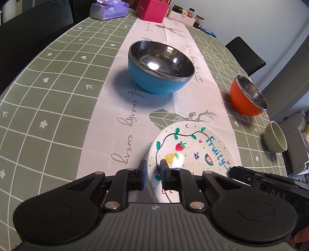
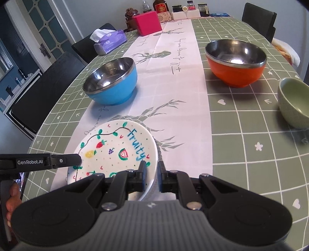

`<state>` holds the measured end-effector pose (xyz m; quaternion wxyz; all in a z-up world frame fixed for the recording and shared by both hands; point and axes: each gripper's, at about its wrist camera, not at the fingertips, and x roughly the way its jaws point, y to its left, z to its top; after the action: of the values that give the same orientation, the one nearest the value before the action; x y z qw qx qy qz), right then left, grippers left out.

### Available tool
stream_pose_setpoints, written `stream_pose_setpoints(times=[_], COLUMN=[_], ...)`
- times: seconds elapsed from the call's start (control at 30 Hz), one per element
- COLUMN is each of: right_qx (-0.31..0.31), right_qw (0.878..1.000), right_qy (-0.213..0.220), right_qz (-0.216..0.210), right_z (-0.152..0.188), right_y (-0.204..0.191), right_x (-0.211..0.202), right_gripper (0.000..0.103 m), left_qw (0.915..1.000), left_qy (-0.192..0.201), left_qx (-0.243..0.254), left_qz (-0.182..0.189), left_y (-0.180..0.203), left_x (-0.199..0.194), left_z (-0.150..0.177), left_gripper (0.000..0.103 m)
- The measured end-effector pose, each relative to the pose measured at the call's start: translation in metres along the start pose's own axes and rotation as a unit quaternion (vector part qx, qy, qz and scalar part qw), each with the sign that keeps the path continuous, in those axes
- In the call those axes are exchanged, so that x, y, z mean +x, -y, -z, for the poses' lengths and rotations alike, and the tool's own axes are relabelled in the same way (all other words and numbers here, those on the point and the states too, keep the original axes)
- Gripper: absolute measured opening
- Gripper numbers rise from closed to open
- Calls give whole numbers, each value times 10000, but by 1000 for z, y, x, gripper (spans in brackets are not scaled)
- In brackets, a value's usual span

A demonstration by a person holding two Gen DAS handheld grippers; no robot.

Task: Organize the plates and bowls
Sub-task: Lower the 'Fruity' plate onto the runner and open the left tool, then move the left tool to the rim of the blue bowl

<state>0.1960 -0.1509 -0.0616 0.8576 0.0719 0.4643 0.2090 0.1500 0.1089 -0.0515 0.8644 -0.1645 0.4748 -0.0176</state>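
Note:
A white plate (image 1: pixel 191 150) painted with fruit and the word "Fruity" lies on the pale table runner (image 1: pixel 119 108), close in front of me. My left gripper (image 1: pixel 153 173) is shut on its left rim, one finger above and one below. In the right wrist view the plate (image 2: pixel 115 152) has my right gripper (image 2: pixel 151 173) shut on its right rim. Each gripper shows in the other's view: the left gripper (image 2: pixel 76 161) and the right gripper (image 1: pixel 232 170). A grey patterned edge shows under the plate; I cannot tell what it is.
A blue steel-lined bowl (image 2: pixel 112 85) stands beyond the plate and an orange one (image 2: pixel 235 63) farther right. A pale green bowl (image 2: pixel 293 102) sits near the right table edge. A tissue pack (image 2: pixel 110 41), pink box (image 2: pixel 147 22) and jars (image 2: pixel 193 10) line the far end; dark chairs (image 2: pixel 46 90) surround the table.

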Motion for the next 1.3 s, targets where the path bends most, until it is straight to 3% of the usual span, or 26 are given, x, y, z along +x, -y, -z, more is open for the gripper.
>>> stream_pose_setpoints(times=[0.3,0.57,0.63,0.73,0.83,1.13,1.3], right_qx=[134,352,387,461,518,909,1158], right_qw=[9999,9992,9991,9987,9983,9953,9925], right_qy=[-60,-27,-27,-6,64,207,280], right_qz=[-57,-168,-160,-210,-244,-263,-289], right_z=[-1,-3,-3,-3,-5,-16,-33], right_y=[2,6,7,9,11,28,35], right_x=[1,-3,-3,-4,-7,-9,-4], right_gripper=[13,15,23,24,34,43,43], left_qw=[10000,9988,9983,9983,9984,9976,9947], left_qy=[-5,384,432,473,496,663,1023], left_qx=[-17,294,371,353,261,113,53], left_qz=[-1,-106,-117,-3,105,152,62], left_y=[-1,7,8,8,7,0,-6], left_x=[0,-9,-10,-12,-13,-9,-9], left_z=[-1,-4,-5,-6,-8,-23,-42], left_gripper=[16,17,23,35,46,59,59])
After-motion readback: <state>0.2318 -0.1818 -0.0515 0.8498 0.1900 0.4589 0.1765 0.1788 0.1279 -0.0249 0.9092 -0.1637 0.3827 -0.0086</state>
